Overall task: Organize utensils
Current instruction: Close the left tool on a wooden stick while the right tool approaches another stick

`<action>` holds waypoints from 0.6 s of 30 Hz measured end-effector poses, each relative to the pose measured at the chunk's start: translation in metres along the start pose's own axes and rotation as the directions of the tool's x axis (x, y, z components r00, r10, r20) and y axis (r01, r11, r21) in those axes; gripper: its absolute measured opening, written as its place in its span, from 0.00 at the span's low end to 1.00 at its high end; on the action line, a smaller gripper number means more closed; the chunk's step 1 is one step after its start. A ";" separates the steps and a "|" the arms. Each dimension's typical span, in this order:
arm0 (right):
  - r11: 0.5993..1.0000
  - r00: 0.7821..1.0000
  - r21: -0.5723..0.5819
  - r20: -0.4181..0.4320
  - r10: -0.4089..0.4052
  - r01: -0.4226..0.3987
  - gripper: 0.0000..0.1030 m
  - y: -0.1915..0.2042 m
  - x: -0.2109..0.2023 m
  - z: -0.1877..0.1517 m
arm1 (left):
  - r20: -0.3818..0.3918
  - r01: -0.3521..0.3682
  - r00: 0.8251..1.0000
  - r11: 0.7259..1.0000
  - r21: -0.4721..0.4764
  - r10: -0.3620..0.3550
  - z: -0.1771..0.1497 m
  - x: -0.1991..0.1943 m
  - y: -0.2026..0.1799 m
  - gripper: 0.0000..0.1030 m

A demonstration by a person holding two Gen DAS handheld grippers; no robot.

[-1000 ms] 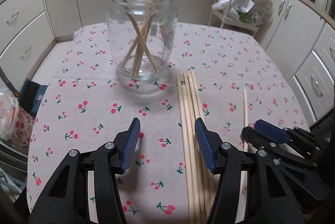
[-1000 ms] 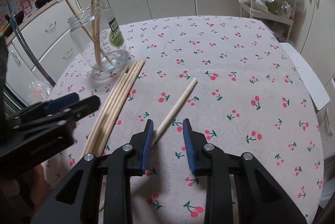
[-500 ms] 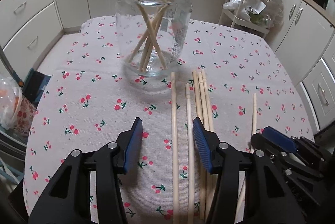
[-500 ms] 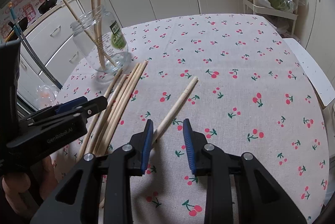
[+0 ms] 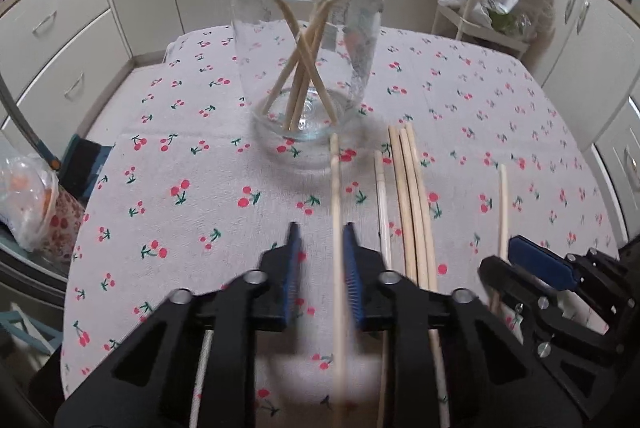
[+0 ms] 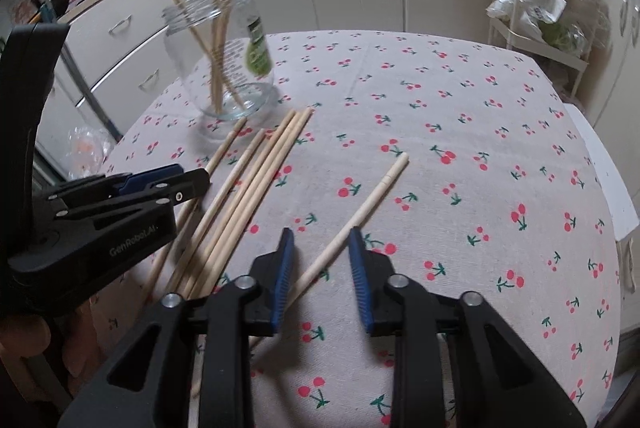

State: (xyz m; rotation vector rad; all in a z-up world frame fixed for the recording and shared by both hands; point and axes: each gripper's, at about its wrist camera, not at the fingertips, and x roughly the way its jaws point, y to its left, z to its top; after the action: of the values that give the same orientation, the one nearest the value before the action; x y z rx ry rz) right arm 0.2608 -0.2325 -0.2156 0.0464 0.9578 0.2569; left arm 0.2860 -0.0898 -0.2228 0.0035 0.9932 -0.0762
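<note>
Chopstick [image 5: 336,212] lies between the left gripper's [image 5: 320,260] narrowed jaws, pointing at the jar [image 5: 306,44] at 12 o'clock; right gripper [image 6: 320,260] straddles another stick [image 6: 360,208], jaws partly open.

Left wrist view looks low along its fingers toward the jar [image 5: 306,68]. Right wrist view faces likewise from the right; both share the chopsticks [image 6: 256,188] and tablecloth [image 6: 460,132]

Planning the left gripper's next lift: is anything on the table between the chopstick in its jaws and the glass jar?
Nothing visible. The chopstick between the left gripper fingers points at the glass jar, with only bare tablecloth around its tip. The other loose chopsticks lie off to its right.
</note>
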 end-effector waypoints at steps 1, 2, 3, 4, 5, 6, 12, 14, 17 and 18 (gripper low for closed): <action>1.000 1.000 -0.019 -0.005 0.002 -0.003 0.17 0.003 -0.001 -0.002 | -0.008 0.007 1.000 1.000 -0.001 -0.007 -0.002 -0.002 0.002 0.06; 0.999 1.000 -0.030 -0.013 0.008 -0.009 0.16 0.004 -0.002 -0.003 | -0.015 0.020 1.000 1.000 -0.007 -0.020 -0.005 -0.004 0.004 0.05; 0.999 0.999 -0.036 -0.026 0.022 -0.023 0.15 0.004 -0.005 -0.005 | -0.020 0.032 0.999 0.999 -0.013 -0.032 -0.006 -0.005 0.007 0.05; 0.999 0.998 -0.028 -0.042 0.043 -0.044 0.15 0.002 -0.007 -0.006 | -0.027 0.046 0.999 0.999 -0.018 -0.046 -0.009 -0.008 0.010 0.05; 0.998 0.997 -0.012 -0.055 0.060 -0.061 0.13 -0.002 -0.009 -0.007 | -0.037 0.060 0.997 0.998 -0.019 -0.061 -0.010 -0.010 0.013 0.05; 0.997 0.995 0.009 -0.064 0.074 -0.073 0.13 -0.008 -0.010 -0.007 | -0.047 0.079 0.996 0.997 -0.013 -0.080 -0.011 -0.010 0.014 0.05; 0.993 0.996 0.095 -0.060 0.070 -0.064 0.22 -0.026 -0.009 0.000 | -0.044 0.082 0.996 0.996 0.027 -0.081 0.001 -0.005 0.007 0.06; 0.996 0.997 0.078 -0.059 0.051 -0.047 0.25 -0.020 -0.006 0.003 | -0.043 0.077 0.996 0.997 0.018 -0.077 0.006 -0.001 0.006 0.06; 0.997 0.998 0.068 -0.054 0.027 -0.023 0.25 -0.017 -0.002 0.009 | -0.040 0.068 0.997 0.998 0.009 -0.067 0.015 0.008 0.004 0.08; 0.998 0.999 0.067 -0.049 0.019 -0.015 0.25 -0.016 -0.001 0.011 | -0.036 0.062 0.997 0.998 0.013 -0.062 0.018 0.010 0.003 0.08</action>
State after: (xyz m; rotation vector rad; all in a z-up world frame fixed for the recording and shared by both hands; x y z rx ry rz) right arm 0.2723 -0.2478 -0.2115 0.1101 1.0153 0.2424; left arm 0.3071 -0.0886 -0.2216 -0.0128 1.0284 -0.1408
